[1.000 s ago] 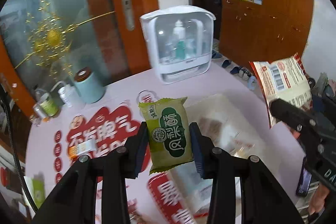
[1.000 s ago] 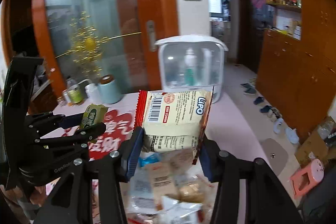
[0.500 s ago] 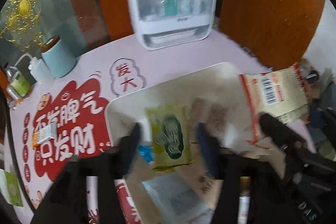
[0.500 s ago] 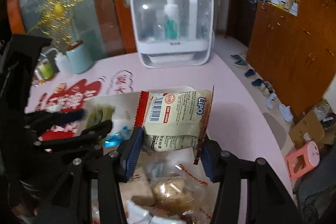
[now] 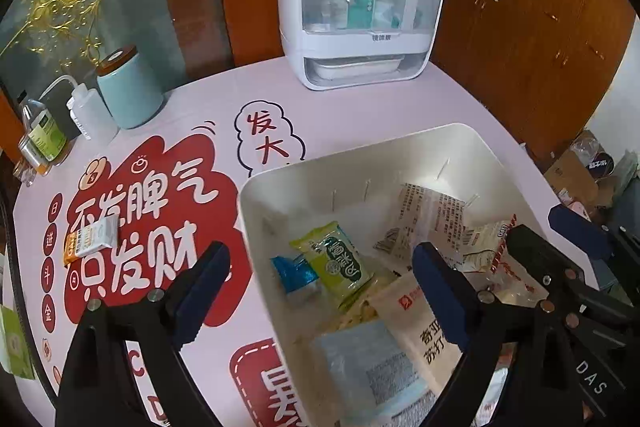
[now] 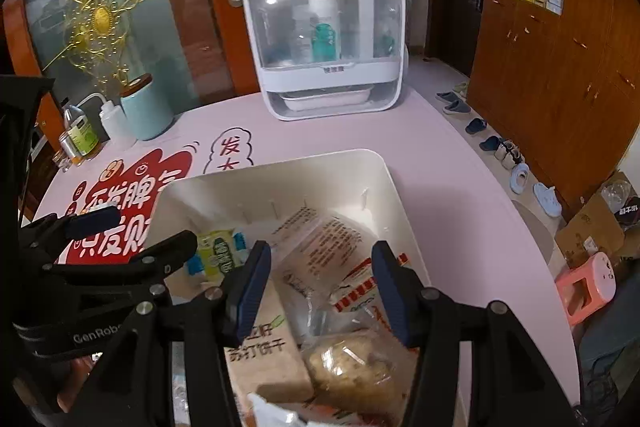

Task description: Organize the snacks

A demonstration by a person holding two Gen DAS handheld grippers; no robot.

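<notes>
Where packets overlap, green snack (image 5: 340, 263) half-buried

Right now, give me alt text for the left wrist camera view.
The left gripper, its jaws opening and empty, hangs over a white bin where a green snack packet lies among other wrapped snacks, on a pink table.

The white bin's (image 5: 360, 163) near end and lowest snack packets (image 6: 280, 411) run off-frame.
</notes>
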